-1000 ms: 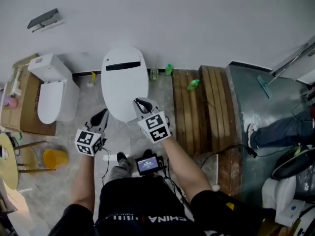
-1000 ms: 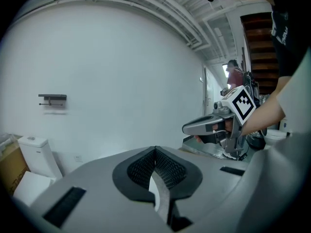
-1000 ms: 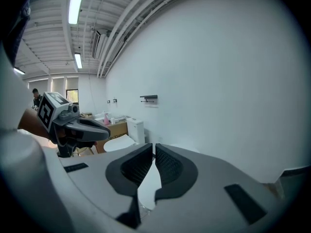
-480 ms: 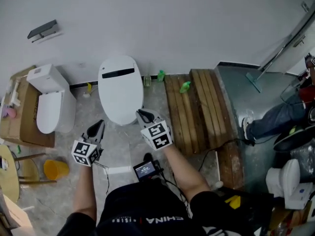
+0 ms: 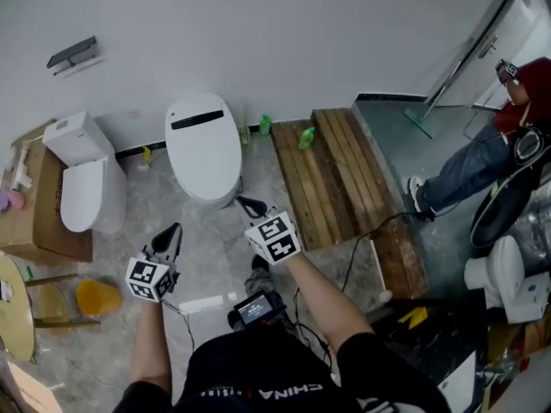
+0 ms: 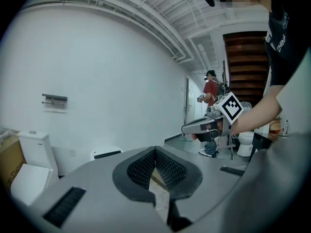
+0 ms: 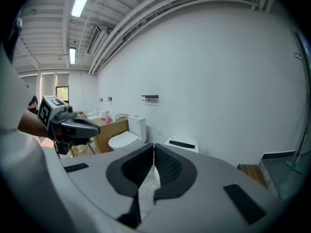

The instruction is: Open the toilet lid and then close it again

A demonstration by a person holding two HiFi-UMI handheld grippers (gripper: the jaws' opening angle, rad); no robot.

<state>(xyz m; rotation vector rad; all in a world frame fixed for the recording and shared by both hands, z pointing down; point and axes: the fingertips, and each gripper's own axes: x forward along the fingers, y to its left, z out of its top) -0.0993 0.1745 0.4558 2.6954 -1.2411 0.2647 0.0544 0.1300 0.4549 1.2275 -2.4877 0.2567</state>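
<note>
The toilet lid [image 5: 204, 149] lies shut by the far wall, its long axis running near to far. The right hand-held gripper [image 5: 247, 205] is nearer its front edge than the left hand-held gripper [image 5: 170, 233]; both are pressed together, empty

The toilet lid [image 5: 204, 149] is glossy white with one black bar near its back edge. The second toilet [image 5: 82, 192] is plain white, like the wall [image 5: 275, 33]. The floor [image 5: 215, 256] is mottled grey, and the plank platform [image 5: 331, 175] is striped warm brown under a bright green bottle [image 5: 306, 136]. The bucket [image 5: 96, 298] is yellow and the cardboard box [image 5: 39, 231] tan. The left gripper [image 5: 175, 228] and right gripper [image 5: 244, 202] carry black-and-white square markers. A small bottle [image 7: 107, 117] looks pink.
</note>
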